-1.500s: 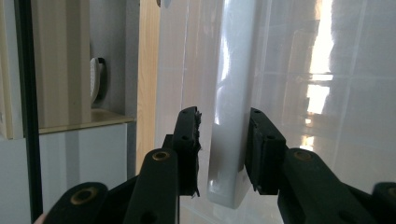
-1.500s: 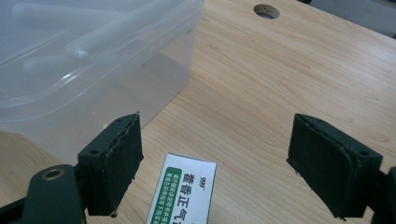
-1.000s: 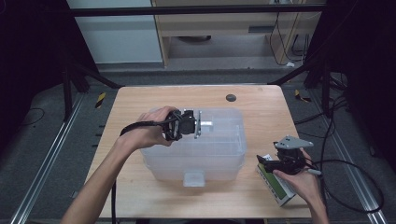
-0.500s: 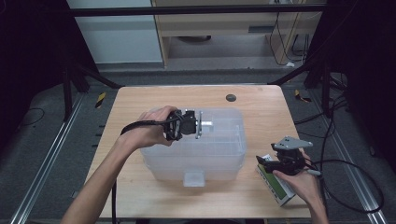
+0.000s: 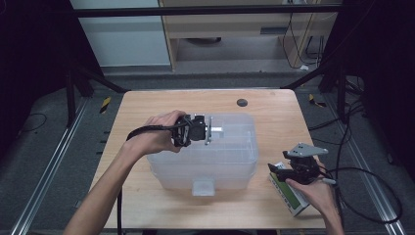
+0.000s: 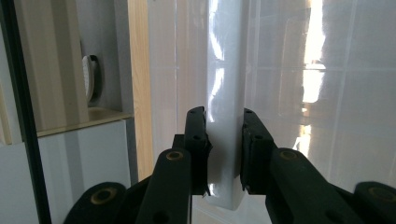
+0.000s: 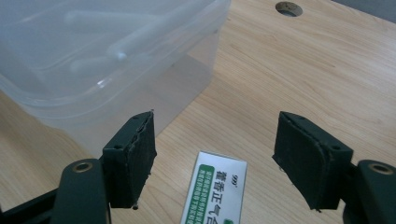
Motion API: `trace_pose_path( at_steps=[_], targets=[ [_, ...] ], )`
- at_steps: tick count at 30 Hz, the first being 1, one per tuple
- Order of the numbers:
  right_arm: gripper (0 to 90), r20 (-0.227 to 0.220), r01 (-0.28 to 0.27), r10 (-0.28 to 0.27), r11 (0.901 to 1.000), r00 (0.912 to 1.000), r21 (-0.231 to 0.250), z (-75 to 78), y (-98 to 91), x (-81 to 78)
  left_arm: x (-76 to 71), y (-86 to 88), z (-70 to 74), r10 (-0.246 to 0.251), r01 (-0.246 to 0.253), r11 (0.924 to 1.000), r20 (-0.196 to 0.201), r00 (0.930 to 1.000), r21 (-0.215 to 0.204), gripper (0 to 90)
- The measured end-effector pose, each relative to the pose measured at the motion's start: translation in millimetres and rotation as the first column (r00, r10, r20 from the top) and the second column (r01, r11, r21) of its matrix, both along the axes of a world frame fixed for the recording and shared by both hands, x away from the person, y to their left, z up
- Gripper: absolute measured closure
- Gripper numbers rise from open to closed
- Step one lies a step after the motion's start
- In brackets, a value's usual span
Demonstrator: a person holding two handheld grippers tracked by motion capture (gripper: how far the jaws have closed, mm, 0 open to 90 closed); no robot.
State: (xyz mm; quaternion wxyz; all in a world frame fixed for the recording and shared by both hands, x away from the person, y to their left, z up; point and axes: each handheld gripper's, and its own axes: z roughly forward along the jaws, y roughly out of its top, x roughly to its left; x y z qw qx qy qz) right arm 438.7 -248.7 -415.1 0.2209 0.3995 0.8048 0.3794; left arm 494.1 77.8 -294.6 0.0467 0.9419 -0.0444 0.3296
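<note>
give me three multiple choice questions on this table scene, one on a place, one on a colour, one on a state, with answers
1. Where does the green and white box lie?
A. inside the bin
B. on the table, right of the bin
C. on the floor

2. What colour is the box's printed face?
A. red
B. blue
C. green

3. What is the state of the left gripper?
A. shut on the lid handle
B. open above the table
C. shut on the box

Answers:
1 B, in the high view it rests on the wooden table beside the clear plastic bin.
2 C, the right gripper view shows a green panel.
3 A, in the left gripper view its pads press the white lid handle from both sides.
</note>
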Motion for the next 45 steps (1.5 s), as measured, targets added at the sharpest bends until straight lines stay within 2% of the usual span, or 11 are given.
trace_pose_path(
  at_steps=[10, 15, 22, 23, 25, 29, 30, 32, 37, 41, 45],
  targets=[
    [31.4, 0.001, -0.033, 0.033, 0.9995, 0.9995, 0.001, 4.3, 8.4, -3.9, 3.6, 1.8, 1.5, -0.009, 0.008, 0.9996, -0.027, 0.9996, -0.025, 75.8],
    [32.2, 0.001, -0.046, 0.046, 0.9989, 0.9989, 0.006, 4.7, 11.0, -4.8, 4.6, 1.5, 2.5, -0.006, 0.005, 0.9997, -0.03, 0.9995, -0.022, 75.8],
    [32.9, -0.004, -0.05, 0.051, 0.9987, 0.9987, 0.005, 4.5, 11.7, -5.2, 5.2, 1.6, 2.8, 0.015, -0.016, 0.9992, -0.05, 0.9986, -0.035, 75.8],
    [33.0, -0.004, -0.052, 0.052, 0.9987, 0.9987, 0.004, 4.5, 11.7, -5.3, 6.7, 0.8, 4.5, 0.0, -0.001, 0.9998, -0.038, 0.9993, -0.021, 75.8],
    [33.1, -0.004, -0.053, 0.053, 0.9986, 0.9986, 0.004, 4.6, 11.7, -5.4, 7.1, 0.7, 5.8, 0.005, -0.005, 0.9999, -0.041, 0.9992, -0.016, 75.8],
    [33.4, -0.004, -0.053, 0.053, 0.9986, 0.9986, 0.006, 4.8, 11.5, -5.6, 8.1, 1.2, 6.1, 0.017, -0.019, 0.9991, -0.049, 0.9986, -0.037, 75.7],
    [33.4, -0.005, -0.053, 0.054, 0.9985, 0.9986, 0.006, 4.9, 11.5, -5.7, 8.9, 0.4, 8.1, 0.01, -0.011, 0.9997, -0.044, 0.999, -0.02, 75.7],
    [33.8, -0.004, -0.056, 0.056, 0.9984, 0.9984, 0.01, 4.8, 11.7, -6.0, 9.7, 0.6, 7.5, 0.007, -0.008, 0.9995, -0.041, 0.9991, -0.032, 75.7],
    [34.9, -0.006, -0.063, 0.063, 0.9979, 0.998, 0.014, 4.8, 12.0, -6.3, 12.0, 1.1, 9.3, 0.023, -0.025, 0.9988, -0.064, 0.9977, -0.042, 75.6],
    [38.6, -0.011, -0.076, 0.076, 0.9966, 0.997, 0.034, 5.4, 12.4, -7.3, 15.1, 1.1, 12.7, 0.022, -0.025, 0.9991, -0.075, 0.9969, -0.034, 75.5],
    [44.8, -0.019, -0.088, 0.089, 0.9955, 0.9959, 0.035, 4.7, 13.6, -8.2, 17.0, 1.5, 13.7, 0.028, -0.032, 0.9984, -0.084, 0.9961, -0.048, 75.4]
  ],
)
